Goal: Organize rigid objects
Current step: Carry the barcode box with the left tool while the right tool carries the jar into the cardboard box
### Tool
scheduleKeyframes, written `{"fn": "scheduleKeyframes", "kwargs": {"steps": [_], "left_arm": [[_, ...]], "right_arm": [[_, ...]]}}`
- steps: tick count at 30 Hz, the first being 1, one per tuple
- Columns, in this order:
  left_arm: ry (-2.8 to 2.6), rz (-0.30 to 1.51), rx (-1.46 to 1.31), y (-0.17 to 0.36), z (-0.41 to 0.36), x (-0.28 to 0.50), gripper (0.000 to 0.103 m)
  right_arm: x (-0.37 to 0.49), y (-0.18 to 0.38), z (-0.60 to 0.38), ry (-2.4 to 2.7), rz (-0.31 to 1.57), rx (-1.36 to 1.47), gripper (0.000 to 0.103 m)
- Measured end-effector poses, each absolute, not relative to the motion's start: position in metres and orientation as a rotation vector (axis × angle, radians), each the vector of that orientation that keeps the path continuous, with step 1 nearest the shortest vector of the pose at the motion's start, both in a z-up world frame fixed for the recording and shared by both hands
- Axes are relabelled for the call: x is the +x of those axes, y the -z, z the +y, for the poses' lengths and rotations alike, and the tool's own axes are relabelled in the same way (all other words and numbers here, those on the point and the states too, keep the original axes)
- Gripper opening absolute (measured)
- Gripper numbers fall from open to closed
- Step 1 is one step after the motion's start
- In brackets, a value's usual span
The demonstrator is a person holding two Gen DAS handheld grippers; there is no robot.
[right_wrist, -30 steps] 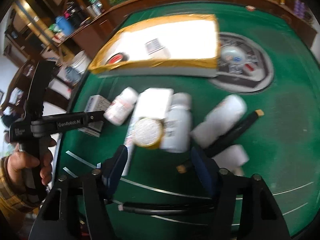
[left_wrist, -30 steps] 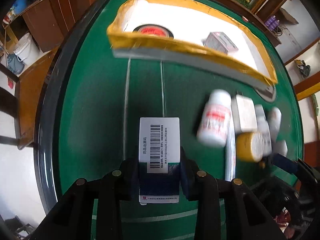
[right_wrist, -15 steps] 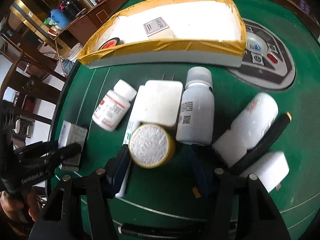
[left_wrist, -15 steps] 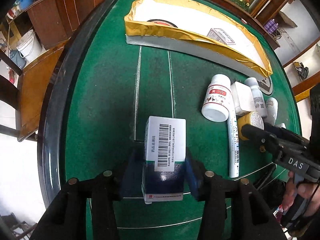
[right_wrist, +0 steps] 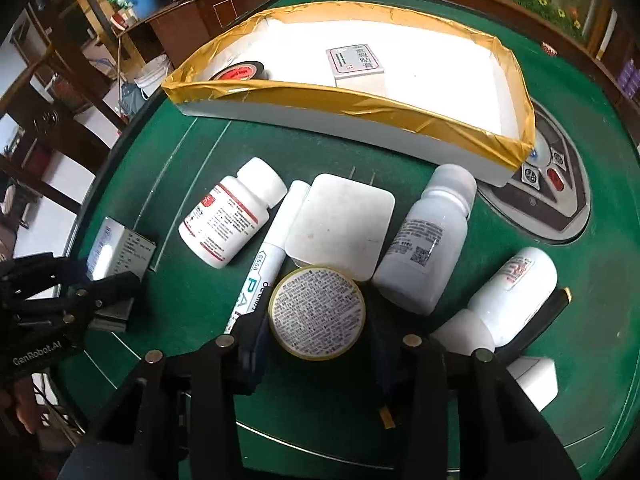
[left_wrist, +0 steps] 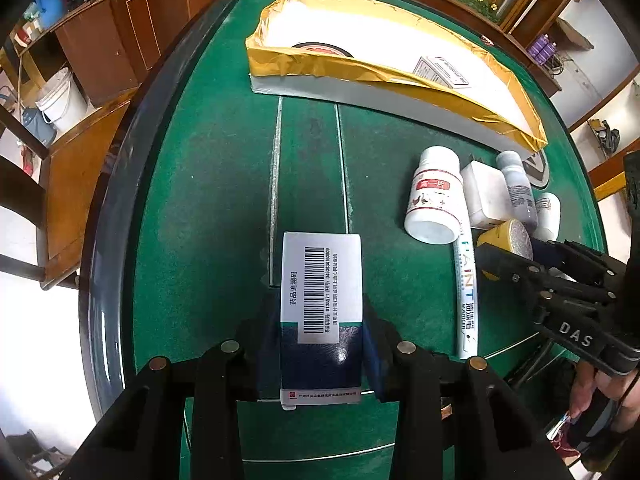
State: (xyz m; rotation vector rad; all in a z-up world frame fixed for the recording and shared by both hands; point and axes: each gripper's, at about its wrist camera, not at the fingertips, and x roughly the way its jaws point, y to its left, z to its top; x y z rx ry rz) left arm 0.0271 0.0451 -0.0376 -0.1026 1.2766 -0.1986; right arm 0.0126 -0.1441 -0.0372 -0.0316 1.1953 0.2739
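Observation:
My left gripper (left_wrist: 322, 344) is shut on a white and dark blue medicine box (left_wrist: 322, 304) with a barcode, low over the green table. My right gripper (right_wrist: 316, 340) is open, its fingers on either side of a round yellow-rimmed tin (right_wrist: 317, 312), with small gaps showing. The tin also shows in the left wrist view (left_wrist: 506, 240). A white tray with yellow tape rim (right_wrist: 360, 100) stands at the back and holds a tape roll (right_wrist: 236, 72) and a small box (right_wrist: 356, 64).
Around the tin lie a red-labelled white bottle (right_wrist: 232, 220), a paint marker (right_wrist: 264, 264), a white square adapter (right_wrist: 340, 224), two more white bottles (right_wrist: 428, 240) (right_wrist: 512, 288) and a black pen. A control panel (right_wrist: 552, 188) is set in the table at right.
My right gripper has moved forward and down so the tin now sits between its fingers. My left gripper still holds the box, a little lower and nearer the table.

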Motion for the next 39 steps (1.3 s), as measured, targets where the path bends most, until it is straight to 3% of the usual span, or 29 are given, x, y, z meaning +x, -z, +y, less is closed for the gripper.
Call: {"fn": "scheduleKeyframes", "kwargs": {"steps": [20, 39], "left_arm": [[0.223, 1.246, -0.167, 0.032, 0.064, 0.030, 0.039], [0.248, 1.106, -0.227, -0.039, 0.065, 0.053, 0.038]], "right_arm": [[0.014, -0.020, -0.127, -0.327, 1.099, -0.010, 0.039], [0.039, -0.064, -0.147, -0.308, 0.983, 0.004, 0.039]]}}
